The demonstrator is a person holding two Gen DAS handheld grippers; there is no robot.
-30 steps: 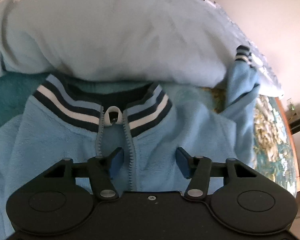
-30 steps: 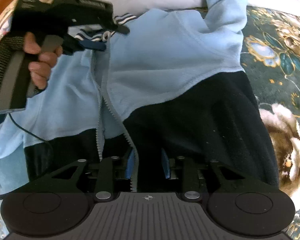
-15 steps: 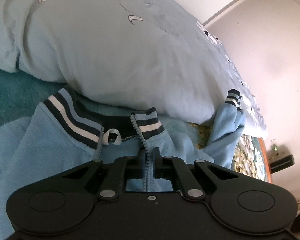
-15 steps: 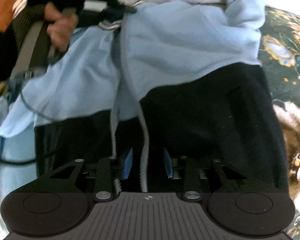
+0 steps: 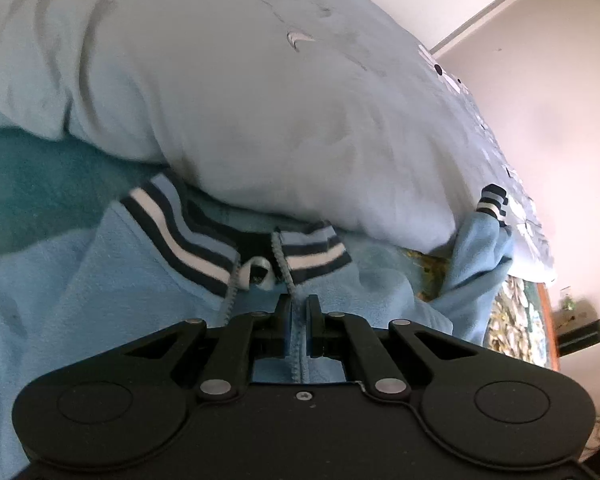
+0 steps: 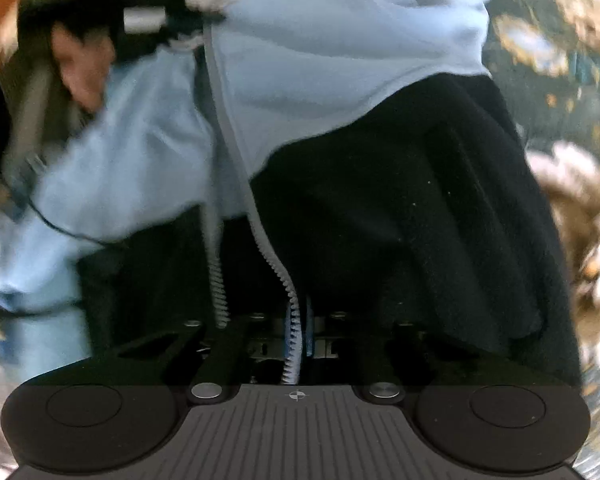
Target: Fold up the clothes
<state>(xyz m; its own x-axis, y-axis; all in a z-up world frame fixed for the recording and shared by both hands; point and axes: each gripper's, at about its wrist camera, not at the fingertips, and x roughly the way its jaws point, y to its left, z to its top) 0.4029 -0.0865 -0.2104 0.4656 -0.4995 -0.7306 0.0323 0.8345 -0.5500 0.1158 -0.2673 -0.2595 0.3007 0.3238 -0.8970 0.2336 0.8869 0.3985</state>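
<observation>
**Both tongs pinching the jacket's zipper edge, top and bottom**

The left tongs (image 5: 299, 312) are clamping narrow on the light blue fleece jacket (image 5: 112, 280), gripping the right-hand zipper edge just below the striped collar (image 5: 188, 236). The fabric is running straight up between the two pads, so the hold is sitting right at the front opening near the neck. A white hanging loop (image 5: 256, 274) is showing inside the collar, just above the pads.

The right tongs (image 6: 298, 344) are likewise drawn nearly together, with the zipper teeth (image 6: 288, 292) passing between them at the dark lower band (image 6: 420, 220) of the same jacket. The view is blurred, so how firmly the tape is caught is hard to judge, but the teeth are lying in the narrow gap.

Holding one front edge at both ends looks like a way to keep that panel taut and straight, probably so it can be laid over or aligned with the other half before folding.

The jacket is lying on the bed, its collar tucked against a pale blue pillow (image 5: 260, 100), one sleeve with a striped cuff (image 5: 494, 200) draping up to the right over the patterned bedspread (image 5: 516, 312). The left hand (image 6: 80, 76) is appearing, blurred, at the top left of the right wrist view.
</observation>
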